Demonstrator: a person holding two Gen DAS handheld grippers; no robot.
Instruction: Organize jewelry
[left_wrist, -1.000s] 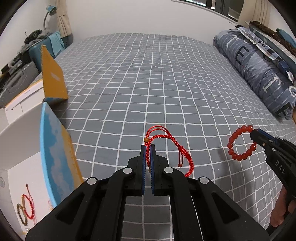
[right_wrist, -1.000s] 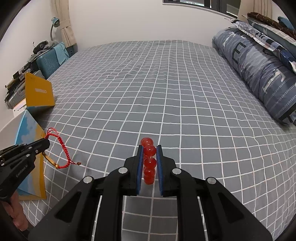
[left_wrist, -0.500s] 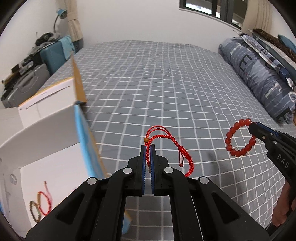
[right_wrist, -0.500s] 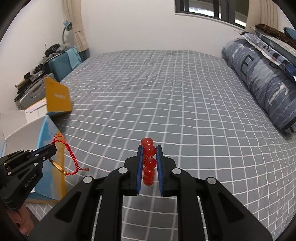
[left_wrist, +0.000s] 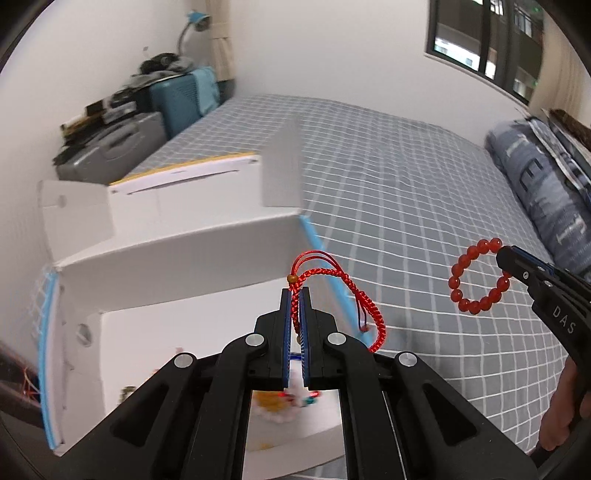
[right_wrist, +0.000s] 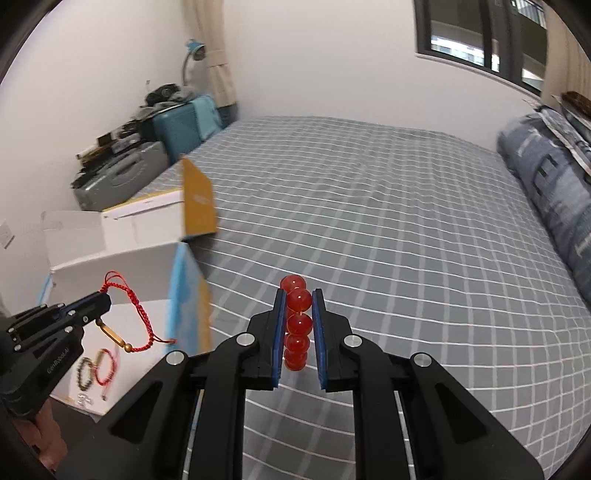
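My left gripper (left_wrist: 295, 295) is shut on a red braided cord bracelet (left_wrist: 341, 282) and holds it above the open white box (left_wrist: 177, 258). In the right wrist view the same gripper (right_wrist: 105, 299) hangs the red cord bracelet (right_wrist: 142, 317) over the box (right_wrist: 110, 258). My right gripper (right_wrist: 297, 295) is shut on a red bead bracelet (right_wrist: 297, 325), held over the bed to the right of the box. In the left wrist view that bead bracelet (left_wrist: 478, 275) hangs from the right gripper (left_wrist: 504, 254). Several bracelets (right_wrist: 94, 365) lie on the box floor.
The box stands at the left edge of a bed with a grey checked sheet (right_wrist: 388, 229). Its yellow-and-blue flaps (right_wrist: 197, 199) stand up. Grey-blue pillows (right_wrist: 554, 184) lie at the right. Suitcases and clutter (right_wrist: 147, 147) are beyond the bed's left side.
Both grippers have moved left towards the box with their bracelets. The left gripper has gone from over the sheet to over the box's inside.
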